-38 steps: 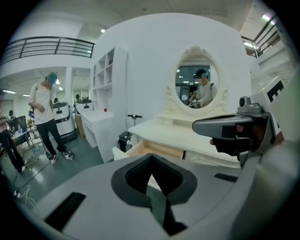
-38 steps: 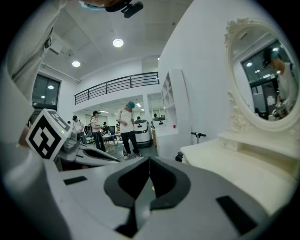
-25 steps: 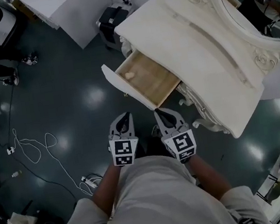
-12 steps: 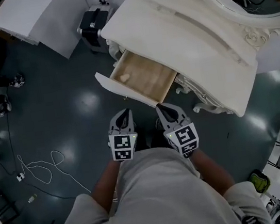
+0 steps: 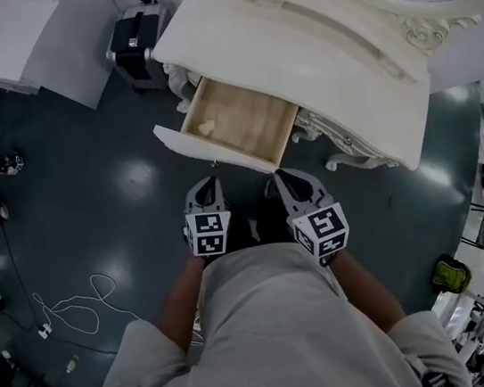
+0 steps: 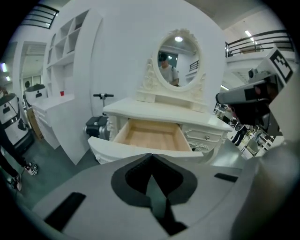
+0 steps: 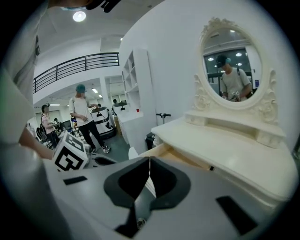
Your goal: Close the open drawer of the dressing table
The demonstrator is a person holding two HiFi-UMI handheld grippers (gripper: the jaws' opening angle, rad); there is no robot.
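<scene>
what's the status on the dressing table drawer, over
Left gripper shut, empty; right gripper shut, empty. Drawer open, both grippers short of its front. Small pale item inside, nothing blocking.

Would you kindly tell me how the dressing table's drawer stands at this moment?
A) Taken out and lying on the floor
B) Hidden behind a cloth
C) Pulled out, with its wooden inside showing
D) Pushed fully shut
C: in the head view the drawer stands pulled out from the dressing table, and its bare wooden bottom is open to view.
</scene>
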